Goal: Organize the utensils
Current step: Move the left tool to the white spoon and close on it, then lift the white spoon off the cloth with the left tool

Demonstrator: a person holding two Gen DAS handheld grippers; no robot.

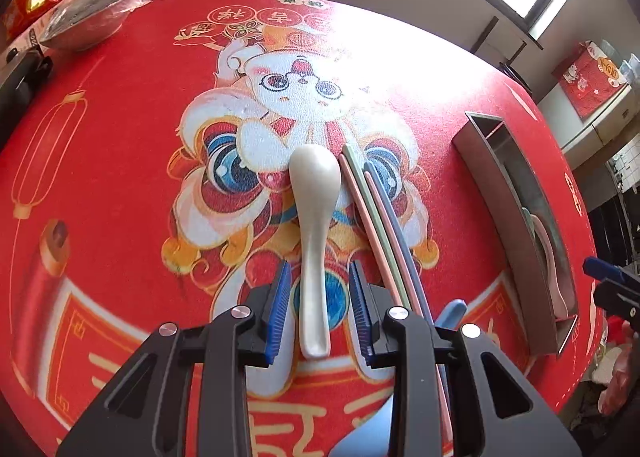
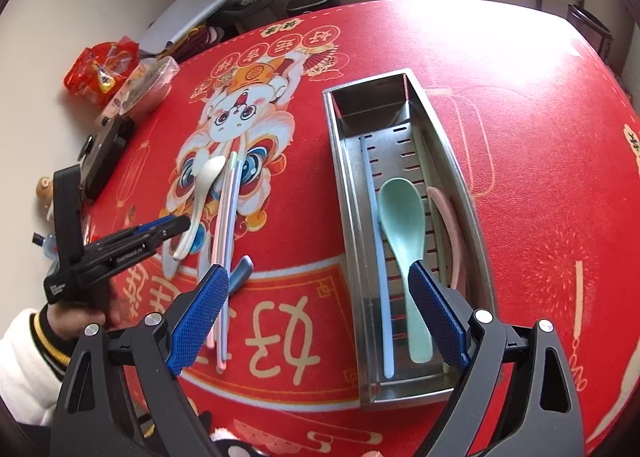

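A white ceramic spoon (image 1: 314, 225) lies on the red mat, bowl pointing away. My left gripper (image 1: 320, 297) is open, its blue pads on either side of the spoon's handle, not touching it. Several pink, green and blue chopsticks (image 1: 384, 225) lie just right of the spoon, with a blue spoon handle (image 1: 450, 311) beside them. The steel utensil tray (image 2: 344, 193) holds a green spoon (image 2: 404, 233), a pink spoon (image 2: 450, 225) and a blue chopstick (image 2: 378, 249). My right gripper (image 2: 320, 309) is open and empty, hovering above the tray's near end. The left gripper (image 2: 160, 229) also shows in the right wrist view.
The red printed mat (image 1: 120, 137) covers the round table. A plastic-wrapped bowl (image 1: 88, 17), a red snack bag (image 2: 100, 69) and a black device (image 2: 104, 153) sit at the far left edge. The tray (image 1: 516, 217) lies to the right of the chopsticks.
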